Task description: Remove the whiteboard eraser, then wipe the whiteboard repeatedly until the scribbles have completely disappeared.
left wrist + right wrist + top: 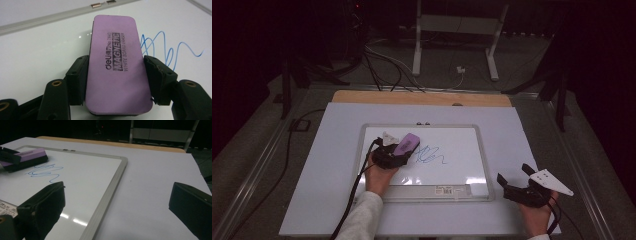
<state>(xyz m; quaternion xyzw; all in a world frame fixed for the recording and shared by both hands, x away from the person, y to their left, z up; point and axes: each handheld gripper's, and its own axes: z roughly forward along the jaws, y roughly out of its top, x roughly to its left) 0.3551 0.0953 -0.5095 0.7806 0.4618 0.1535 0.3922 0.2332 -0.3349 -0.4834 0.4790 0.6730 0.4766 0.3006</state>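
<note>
A purple whiteboard eraser (116, 65) marked "MAGNETIC" sits between the jaws of my left gripper (115, 77), which is shut on its long sides. The same eraser (406, 144) rests on the whiteboard (462, 172), just left of a blue scribble (431, 156). The scribble (165, 48) lies to the right of the eraser. My right gripper (516, 176) is held open over the table's right front part, off the board, with nothing between its jaws. From there the eraser (26, 157) and the scribble (43, 171) lie far to the left.
The whiteboard frame (110, 192) lies on a pale sheet (522, 130) that covers a wooden table (422, 97). Cables (387, 62) and a metal stand (452, 30) occupy the dark floor beyond. A barcode label (452, 190) is on the board's lower rim.
</note>
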